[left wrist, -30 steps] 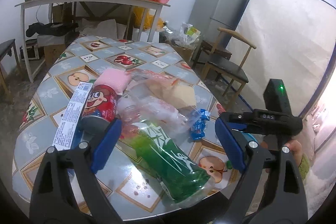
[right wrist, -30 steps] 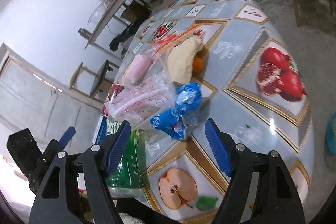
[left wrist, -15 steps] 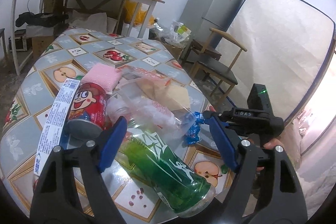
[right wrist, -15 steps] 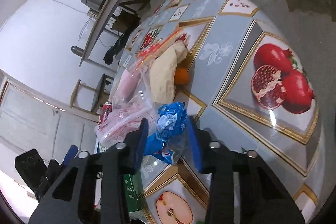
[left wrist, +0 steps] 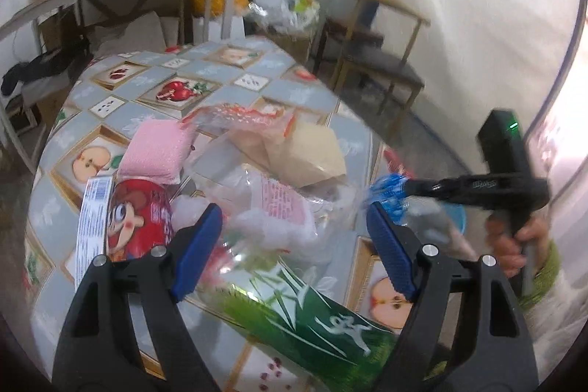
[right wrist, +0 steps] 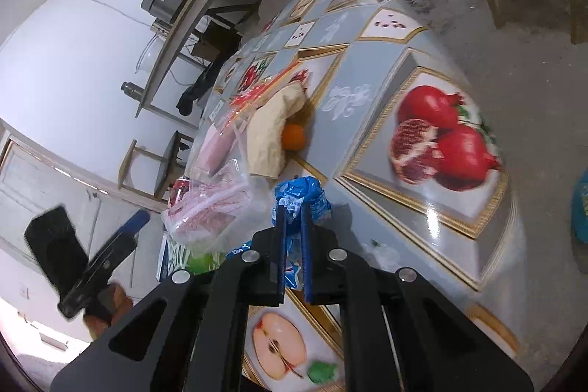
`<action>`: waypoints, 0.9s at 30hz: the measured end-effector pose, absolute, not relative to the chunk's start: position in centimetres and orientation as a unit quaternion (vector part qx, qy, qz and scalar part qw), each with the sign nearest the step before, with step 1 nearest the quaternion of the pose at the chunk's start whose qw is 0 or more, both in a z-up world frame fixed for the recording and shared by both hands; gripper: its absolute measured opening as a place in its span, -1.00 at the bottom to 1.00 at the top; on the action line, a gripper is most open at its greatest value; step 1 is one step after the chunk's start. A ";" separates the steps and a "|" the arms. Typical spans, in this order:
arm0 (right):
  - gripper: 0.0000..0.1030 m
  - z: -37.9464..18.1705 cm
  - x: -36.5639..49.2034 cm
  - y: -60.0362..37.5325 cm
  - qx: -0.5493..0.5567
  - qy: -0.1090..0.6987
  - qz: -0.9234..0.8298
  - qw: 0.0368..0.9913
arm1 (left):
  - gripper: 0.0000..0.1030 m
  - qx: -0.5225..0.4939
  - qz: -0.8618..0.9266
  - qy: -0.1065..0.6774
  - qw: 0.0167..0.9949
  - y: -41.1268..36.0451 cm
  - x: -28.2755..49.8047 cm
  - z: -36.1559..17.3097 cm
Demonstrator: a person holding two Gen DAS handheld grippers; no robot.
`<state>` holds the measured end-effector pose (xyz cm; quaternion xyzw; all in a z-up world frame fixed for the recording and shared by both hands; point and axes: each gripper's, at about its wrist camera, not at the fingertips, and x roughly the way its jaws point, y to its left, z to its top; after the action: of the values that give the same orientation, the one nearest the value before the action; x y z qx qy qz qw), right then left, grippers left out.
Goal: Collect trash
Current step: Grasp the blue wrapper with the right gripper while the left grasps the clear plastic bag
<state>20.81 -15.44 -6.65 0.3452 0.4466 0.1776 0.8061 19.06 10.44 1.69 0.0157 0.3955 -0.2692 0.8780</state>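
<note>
The right tongs have just been closing and now pinch a crumpled blue wrapper between their blue pads, the jaws nearly together with the foil bunched up above them. In the left wrist view the same blue wrapper shows at the tip of the right tongs, just off the right edge of the surface, and a hand with a green cuff grips the handle.

The left tongs stand wide open with nothing pressed between their pads. They hover over the pile of trash at the near end of the surface. Between and just beyond the jaws lies a clear plastic bag with pink print. Below it, near the edge, lies a green bottle on its side. To the left lies a red can with a cartoon face, and a long white and blue label strip lies along it. Behind the can sits a pink sponge. A tan paper bag lies behind the clear bag, with a red-printed clear packet touching its far side.

In the right wrist view an orange rests against the tan paper bag. The surface wears a cloth printed with fruit panels. The picture is blurred in places.
</note>
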 end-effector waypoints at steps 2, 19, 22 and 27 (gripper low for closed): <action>-0.86 -6.8 20.4 -16.1 0.346 0.450 0.176 0.804 | 0.49 0.036 -0.276 0.420 0.864 9.6 20.4 1.3; -0.79 -7.7 20.2 -16.9 0.341 0.456 0.168 0.805 | 0.21 0.144 -0.233 0.521 0.808 6.1 24.8 -2.4; -0.78 -8.0 20.1 -16.9 0.346 0.456 0.168 0.803 | 0.15 0.145 -0.231 0.522 0.808 5.9 24.8 -2.3; -0.78 -8.1 20.0 -17.0 0.352 0.454 0.169 0.801 | 0.07 0.154 -0.233 0.514 0.811 5.6 24.3 -2.0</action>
<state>20.02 -17.03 -8.14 0.3517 0.4543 0.1692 0.8008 24.35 5.56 -1.99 0.1541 0.5136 -0.2325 0.8114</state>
